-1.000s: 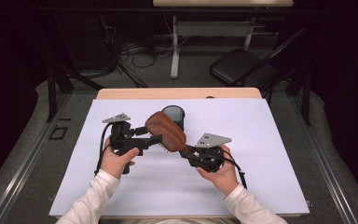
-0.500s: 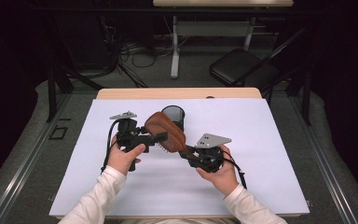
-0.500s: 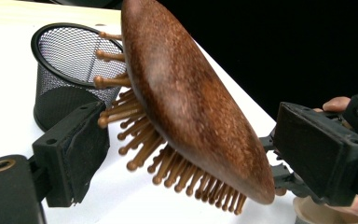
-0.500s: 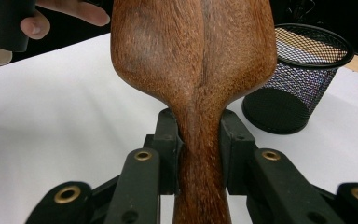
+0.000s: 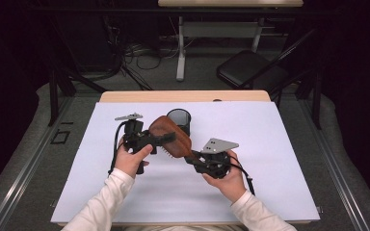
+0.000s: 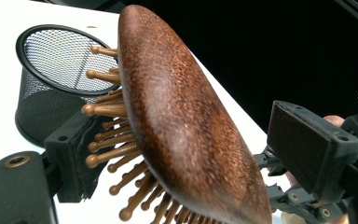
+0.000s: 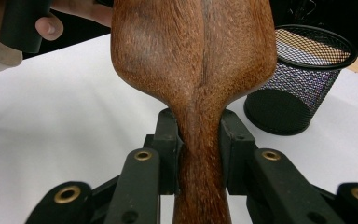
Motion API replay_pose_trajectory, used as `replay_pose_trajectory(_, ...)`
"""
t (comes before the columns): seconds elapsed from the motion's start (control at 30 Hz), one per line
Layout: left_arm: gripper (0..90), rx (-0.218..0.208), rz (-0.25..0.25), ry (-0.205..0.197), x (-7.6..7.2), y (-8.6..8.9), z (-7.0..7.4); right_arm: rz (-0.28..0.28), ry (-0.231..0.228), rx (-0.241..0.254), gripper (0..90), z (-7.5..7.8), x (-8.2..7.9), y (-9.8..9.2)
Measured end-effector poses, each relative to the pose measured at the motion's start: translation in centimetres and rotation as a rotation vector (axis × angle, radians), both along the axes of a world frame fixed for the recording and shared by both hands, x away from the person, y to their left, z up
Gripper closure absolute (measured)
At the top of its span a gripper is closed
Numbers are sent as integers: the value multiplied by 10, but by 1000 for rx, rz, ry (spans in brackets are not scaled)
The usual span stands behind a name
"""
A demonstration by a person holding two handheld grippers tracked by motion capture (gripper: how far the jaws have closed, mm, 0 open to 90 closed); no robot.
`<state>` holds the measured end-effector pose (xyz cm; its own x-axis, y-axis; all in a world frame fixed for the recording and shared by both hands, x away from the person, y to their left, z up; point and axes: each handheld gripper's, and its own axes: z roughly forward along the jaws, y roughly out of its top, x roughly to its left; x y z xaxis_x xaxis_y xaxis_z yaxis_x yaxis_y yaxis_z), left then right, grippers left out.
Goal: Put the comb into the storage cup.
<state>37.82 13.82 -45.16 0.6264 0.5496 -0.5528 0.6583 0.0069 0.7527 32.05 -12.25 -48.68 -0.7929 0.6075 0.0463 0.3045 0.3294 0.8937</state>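
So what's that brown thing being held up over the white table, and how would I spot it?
Start at the white table; near its far edge stands a black mesh cup. Just in front of it, raised between the two grippers, is a wooden hairbrush. It is the one brown thing, an oval back with peg bristles underneath.

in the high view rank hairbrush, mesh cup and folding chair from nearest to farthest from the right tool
1. Hairbrush: held in the right tool, up-left of it.
2. Mesh cup: on the table behind the brush.
3. Folding chair: on the floor beyond the table.
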Motion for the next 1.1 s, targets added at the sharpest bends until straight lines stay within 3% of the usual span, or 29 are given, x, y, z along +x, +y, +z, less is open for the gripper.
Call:
replay_pose_trajectory(0.5, 167, -5, -3, 16, 3, -2, 0, -2, -3, 2, 718, 0, 0, -1)
replay_pose_trajectory(1.1, 265, -1, 9, 36, 4, 1, -2, -4, -2, -1, 719, -5, 1, 0)
